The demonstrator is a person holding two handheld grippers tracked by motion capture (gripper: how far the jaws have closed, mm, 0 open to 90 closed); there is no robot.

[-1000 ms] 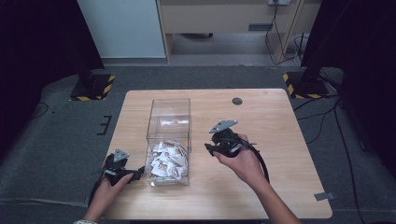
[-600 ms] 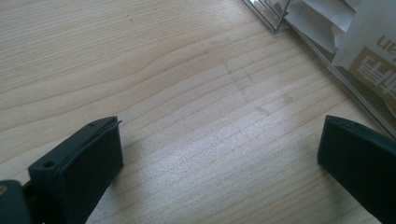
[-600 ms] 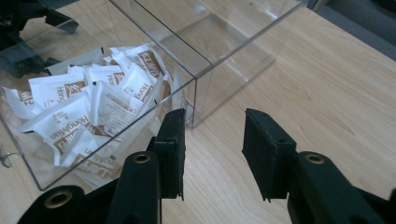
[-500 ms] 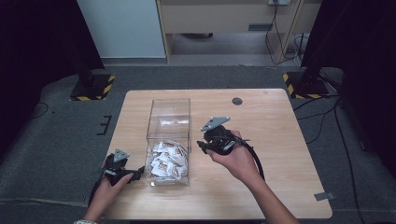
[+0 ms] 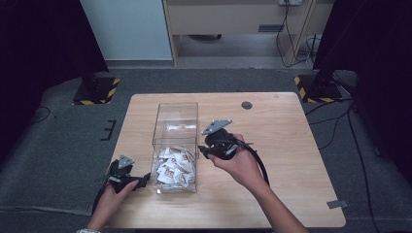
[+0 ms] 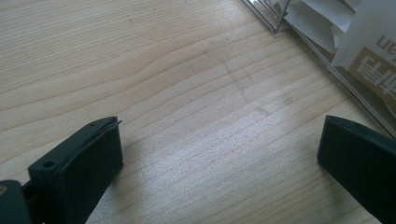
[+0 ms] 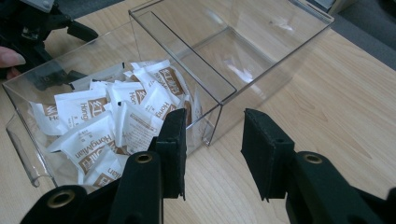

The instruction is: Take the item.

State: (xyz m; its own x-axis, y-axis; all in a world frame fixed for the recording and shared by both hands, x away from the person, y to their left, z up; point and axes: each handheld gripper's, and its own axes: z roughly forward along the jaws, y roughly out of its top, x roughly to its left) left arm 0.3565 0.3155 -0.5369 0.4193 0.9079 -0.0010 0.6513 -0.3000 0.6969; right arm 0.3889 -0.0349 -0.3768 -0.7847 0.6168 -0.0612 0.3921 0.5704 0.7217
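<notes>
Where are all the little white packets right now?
In the high view, the white packets are piled in the near end of the clear plastic box at the table's middle, between the left gripper and the right gripper.

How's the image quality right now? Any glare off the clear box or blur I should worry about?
High view: table evenly lit, surroundings dark, a pale reflection on the clear box wall. Right gripper view: sharp, white glints on the box's far walls, packets and their print readable. Left gripper view: wood grain crisp, a soft sheen mid-frame, the box corner and packets at the top right slightly soft.
</notes>
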